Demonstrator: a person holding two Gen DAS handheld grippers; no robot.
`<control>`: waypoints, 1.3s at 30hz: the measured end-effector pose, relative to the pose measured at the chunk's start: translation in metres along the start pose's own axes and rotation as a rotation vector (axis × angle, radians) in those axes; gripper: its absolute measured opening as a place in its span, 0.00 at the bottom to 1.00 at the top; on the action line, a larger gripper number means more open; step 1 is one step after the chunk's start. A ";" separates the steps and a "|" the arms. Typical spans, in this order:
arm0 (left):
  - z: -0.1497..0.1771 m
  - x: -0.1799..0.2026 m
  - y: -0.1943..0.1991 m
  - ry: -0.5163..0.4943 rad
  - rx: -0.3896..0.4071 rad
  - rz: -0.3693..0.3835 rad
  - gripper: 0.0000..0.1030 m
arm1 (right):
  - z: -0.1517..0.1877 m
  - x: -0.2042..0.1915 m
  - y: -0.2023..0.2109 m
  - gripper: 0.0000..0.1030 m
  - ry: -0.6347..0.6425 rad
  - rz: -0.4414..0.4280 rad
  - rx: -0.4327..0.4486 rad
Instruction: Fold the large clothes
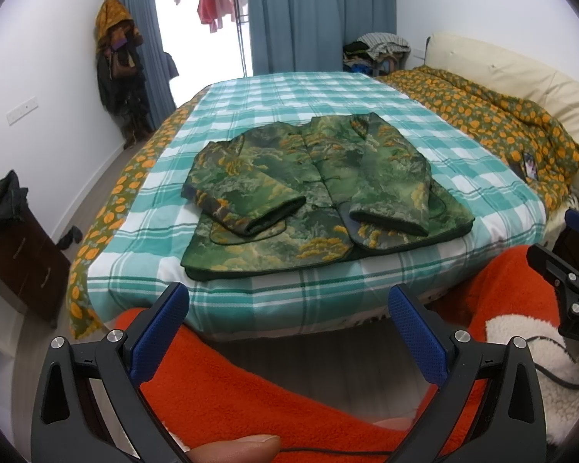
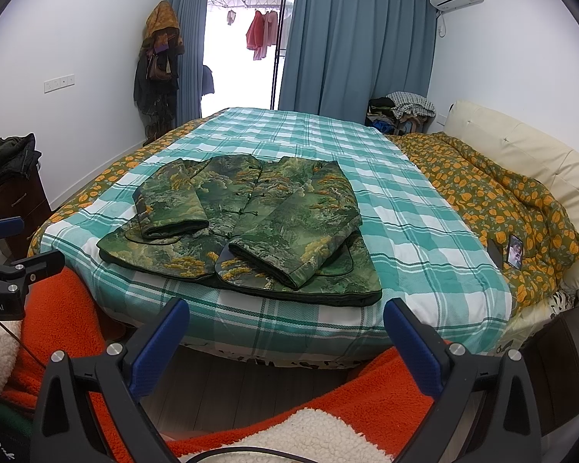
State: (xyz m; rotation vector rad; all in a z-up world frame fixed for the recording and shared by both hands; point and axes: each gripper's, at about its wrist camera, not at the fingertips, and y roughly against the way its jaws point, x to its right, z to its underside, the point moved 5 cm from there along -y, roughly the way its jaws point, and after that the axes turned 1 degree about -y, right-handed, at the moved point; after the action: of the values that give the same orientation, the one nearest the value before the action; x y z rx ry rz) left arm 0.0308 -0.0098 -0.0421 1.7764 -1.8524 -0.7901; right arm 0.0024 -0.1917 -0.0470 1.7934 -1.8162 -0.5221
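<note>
You held the left gripper and the right gripper above your orange fleece, short of the bed edge; both had fingers spread wide, gripping nothing. Beyond them, the green patterned jacket lay flat on the teal checked sheet, both sleeves folded across its front. Farthest: an orange-flowered quilt and blue curtains.

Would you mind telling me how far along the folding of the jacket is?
Done: the jacket lies flat on the bed, buttoned, with both sleeves folded across its front. In hand: nothing; the left gripper and right gripper are open and held short of the bed. Left: folding the body itself, since the hem is not yet brought up toward the collar.
</note>
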 end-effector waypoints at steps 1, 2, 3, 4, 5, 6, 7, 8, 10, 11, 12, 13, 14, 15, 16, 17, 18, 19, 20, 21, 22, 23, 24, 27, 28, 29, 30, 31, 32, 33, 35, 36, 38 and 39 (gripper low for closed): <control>0.001 0.001 0.000 0.000 0.000 0.000 1.00 | -0.001 0.001 0.000 0.99 0.000 0.000 0.000; 0.000 0.000 0.000 0.000 0.000 0.000 1.00 | -0.001 0.001 0.000 0.99 0.000 0.000 0.000; 0.000 0.000 0.000 0.000 0.000 0.000 1.00 | -0.001 0.001 0.000 0.99 0.001 0.000 0.000; 0.000 0.000 0.000 0.000 0.000 0.000 1.00 | 0.000 0.001 0.000 0.99 0.001 0.000 0.000; -0.001 0.000 0.000 0.000 0.000 0.000 1.00 | -0.001 0.002 0.000 0.99 0.001 -0.001 -0.001; 0.000 0.000 0.000 0.001 0.000 0.000 1.00 | -0.001 0.002 0.000 0.99 0.000 -0.001 -0.001; 0.000 0.000 0.000 0.001 -0.001 0.000 1.00 | 0.000 0.001 0.001 0.99 0.000 0.000 -0.001; -0.001 0.000 0.000 0.000 -0.001 0.000 1.00 | 0.000 0.001 0.001 0.99 0.000 0.000 -0.001; 0.000 0.000 0.000 0.001 0.000 0.000 1.00 | 0.000 0.002 0.001 0.99 -0.001 -0.004 0.000; 0.000 0.000 0.000 0.001 0.001 0.000 1.00 | -0.001 0.000 -0.002 0.99 -0.004 -0.010 -0.001; 0.000 -0.001 -0.001 0.001 0.002 -0.002 1.00 | 0.000 -0.001 -0.004 0.99 -0.007 -0.018 -0.003; -0.002 -0.003 -0.002 -0.001 0.003 0.000 1.00 | 0.000 -0.001 -0.005 0.99 -0.012 -0.025 -0.003; -0.005 -0.006 -0.004 -0.006 0.008 0.003 1.00 | -0.001 0.000 -0.006 0.99 -0.016 -0.028 -0.001; -0.008 -0.007 -0.005 -0.006 0.009 0.003 1.00 | -0.004 0.003 -0.007 0.99 -0.014 -0.029 0.006; -0.013 -0.010 -0.007 -0.009 0.017 0.002 1.00 | -0.010 0.006 -0.009 0.99 -0.001 -0.023 0.016; -0.019 -0.013 -0.009 -0.010 0.025 0.000 1.00 | -0.015 0.007 -0.010 0.99 0.018 -0.014 0.031; -0.030 -0.020 -0.013 -0.012 0.049 -0.012 1.00 | -0.022 0.008 -0.011 0.99 0.046 -0.002 0.053; -0.038 -0.025 -0.015 -0.013 0.067 -0.023 1.00 | -0.030 0.010 -0.013 0.99 0.074 0.016 0.080; -0.046 -0.028 -0.018 -0.016 0.086 -0.033 1.00 | -0.037 0.011 -0.016 0.99 0.101 0.035 0.108; -0.051 -0.031 -0.019 -0.018 0.098 -0.038 1.00 | -0.045 0.013 -0.020 0.99 0.126 0.052 0.133; -0.060 -0.035 -0.022 -0.018 0.118 -0.044 1.00 | -0.052 0.013 -0.025 0.99 0.146 0.064 0.156; -0.066 -0.037 -0.024 -0.017 0.129 -0.044 1.00 | -0.061 0.016 -0.032 0.99 0.157 0.066 0.169; -0.074 -0.039 -0.026 -0.019 0.148 -0.042 1.00 | -0.068 0.016 -0.040 0.99 0.169 0.062 0.171; -0.087 -0.038 -0.034 -0.056 0.178 -0.110 1.00 | -0.080 0.010 -0.062 0.99 0.192 0.011 0.152; -0.089 -0.036 -0.038 -0.076 0.178 -0.133 1.00 | -0.083 0.008 -0.066 0.99 0.197 -0.015 0.154; -0.091 -0.033 -0.043 -0.090 0.174 -0.135 1.00 | -0.083 0.003 -0.069 0.99 0.203 -0.035 0.164; -0.092 -0.030 -0.048 -0.104 0.164 -0.130 1.00 | -0.084 0.002 -0.071 0.99 0.207 -0.040 0.177; -0.091 -0.027 -0.054 -0.111 0.150 -0.115 1.00 | -0.085 -0.002 -0.071 0.99 0.210 -0.048 0.201; -0.091 -0.024 -0.058 -0.109 0.141 -0.099 1.00 | -0.084 -0.003 -0.073 0.99 0.209 -0.062 0.220; -0.089 -0.021 -0.063 -0.100 0.125 -0.070 1.00 | -0.083 -0.005 -0.073 0.99 0.210 -0.083 0.237; -0.085 -0.015 -0.075 -0.084 0.077 -0.014 1.00 | -0.082 -0.007 -0.083 0.99 0.218 -0.115 0.232; -0.083 -0.012 -0.081 -0.077 0.055 0.007 1.00 | -0.080 -0.008 -0.092 0.99 0.222 -0.131 0.202; -0.078 -0.009 -0.094 -0.070 0.024 0.015 1.00 | -0.074 -0.010 -0.116 0.99 0.208 -0.182 0.122; -0.077 -0.006 -0.098 -0.072 0.016 0.010 1.00 | -0.068 -0.010 -0.128 0.99 0.192 -0.205 0.065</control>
State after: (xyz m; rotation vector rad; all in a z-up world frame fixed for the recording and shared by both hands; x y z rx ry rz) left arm 0.1552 -0.0117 -0.0514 1.7683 -1.9170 -0.8479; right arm 0.1449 -0.1809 -0.0734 2.0128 -1.5464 -0.3555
